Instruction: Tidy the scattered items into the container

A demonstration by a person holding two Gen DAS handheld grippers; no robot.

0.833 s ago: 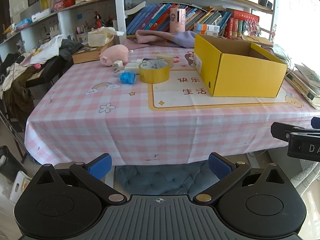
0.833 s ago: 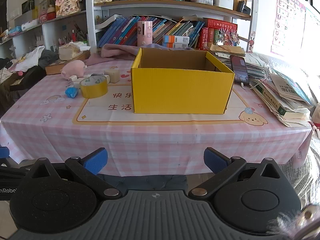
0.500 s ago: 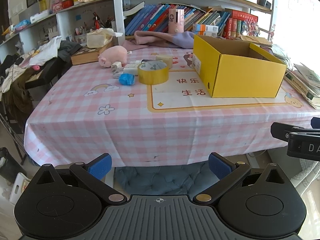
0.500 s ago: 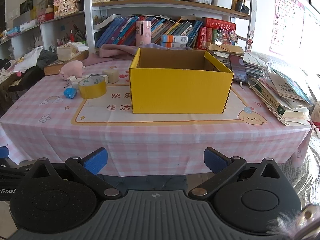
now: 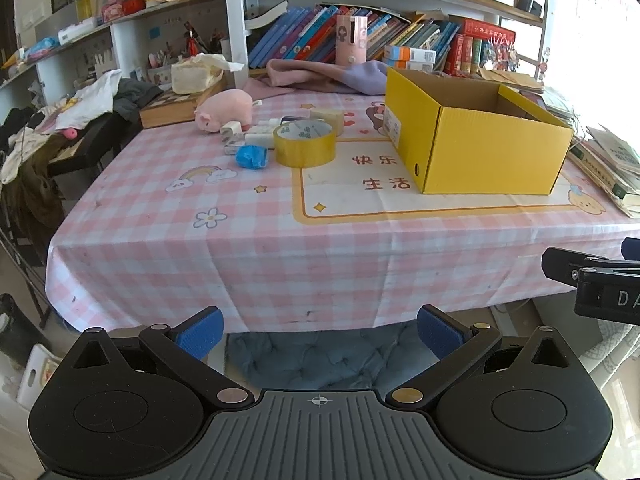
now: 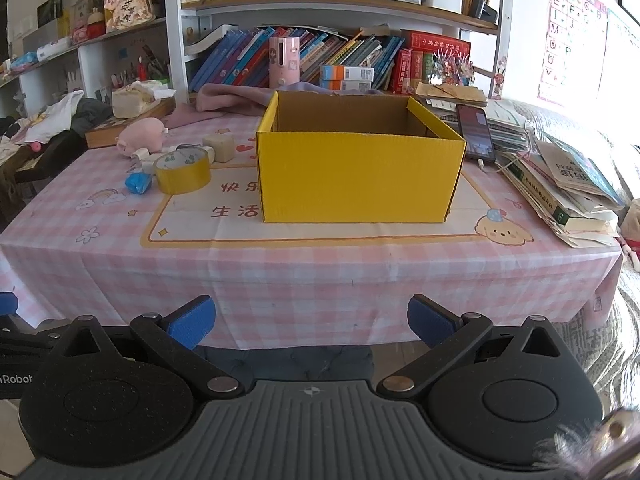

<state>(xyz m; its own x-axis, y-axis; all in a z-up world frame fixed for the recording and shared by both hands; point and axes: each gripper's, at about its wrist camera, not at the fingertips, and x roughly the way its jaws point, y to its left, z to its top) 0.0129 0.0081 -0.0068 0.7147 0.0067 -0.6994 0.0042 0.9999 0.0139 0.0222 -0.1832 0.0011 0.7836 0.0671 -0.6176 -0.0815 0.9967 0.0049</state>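
Your left gripper (image 5: 318, 330) and right gripper (image 6: 310, 320) both sit low in frame, short of the table edge, jaws spread wide, gripping nothing. The yellow box (image 6: 360, 172) stands open at centre on the pink checked tablecloth (image 6: 280, 264). Left of it cluster the tape roll (image 5: 305, 143), blue wad (image 5: 251, 156), pink pig (image 5: 226, 110) and beige block (image 6: 219, 147).

tablecloth (image 5: 376, 200): "快乐 生活" | left gripper (image 6: 16, 378): "robot" | right gripper (image 5: 608, 300): "da"
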